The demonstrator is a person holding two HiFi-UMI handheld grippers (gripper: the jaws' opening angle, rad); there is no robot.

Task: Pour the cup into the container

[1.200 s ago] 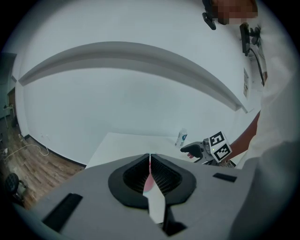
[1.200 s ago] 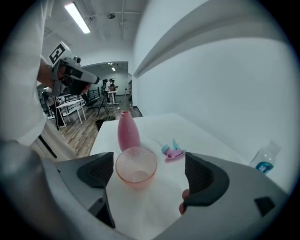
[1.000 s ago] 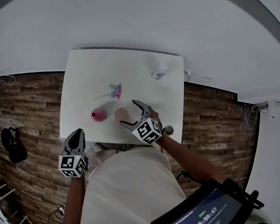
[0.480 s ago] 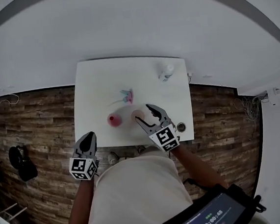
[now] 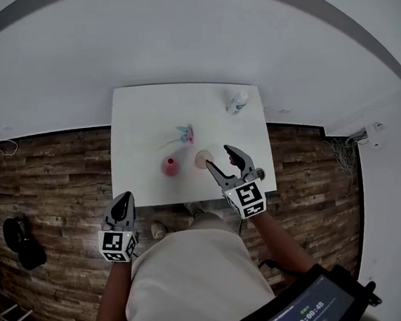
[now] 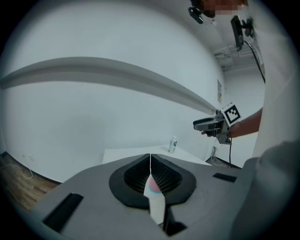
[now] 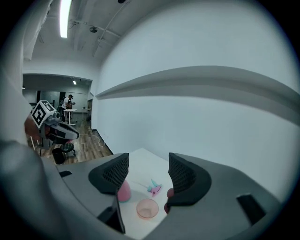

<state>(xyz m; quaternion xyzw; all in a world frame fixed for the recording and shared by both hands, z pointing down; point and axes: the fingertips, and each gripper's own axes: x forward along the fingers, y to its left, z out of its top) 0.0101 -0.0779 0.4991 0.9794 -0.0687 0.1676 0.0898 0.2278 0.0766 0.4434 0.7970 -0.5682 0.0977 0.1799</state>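
A pink cup (image 5: 171,167) stands near the front of the white table (image 5: 140,120), with a clear pinkish bowl (image 5: 202,159) just to its right. My right gripper (image 5: 221,159) hangs above the table's front right, beside the bowl; its jaws have just been closing partway but stand open, with nothing between them. Through them, far below, I see the cup (image 7: 123,190) and the bowl (image 7: 147,208). My left gripper (image 5: 122,201) is shut and empty, off the table's front left corner, over the wooden floor. Its own view shows the jaws pressed together (image 6: 150,164).
A small pink and teal object (image 5: 186,133) lies behind the cup and bowl. A white bottle (image 5: 236,103) stands at the back right corner. Wooden floor (image 5: 54,177) surrounds the table. A dark tablet (image 5: 306,308) shows at the lower right.
My right gripper has lifted away from the bowl and its jaws have narrowed. My left gripper has shifted a little along the table's front. The person has stepped back, so the table looks smaller.
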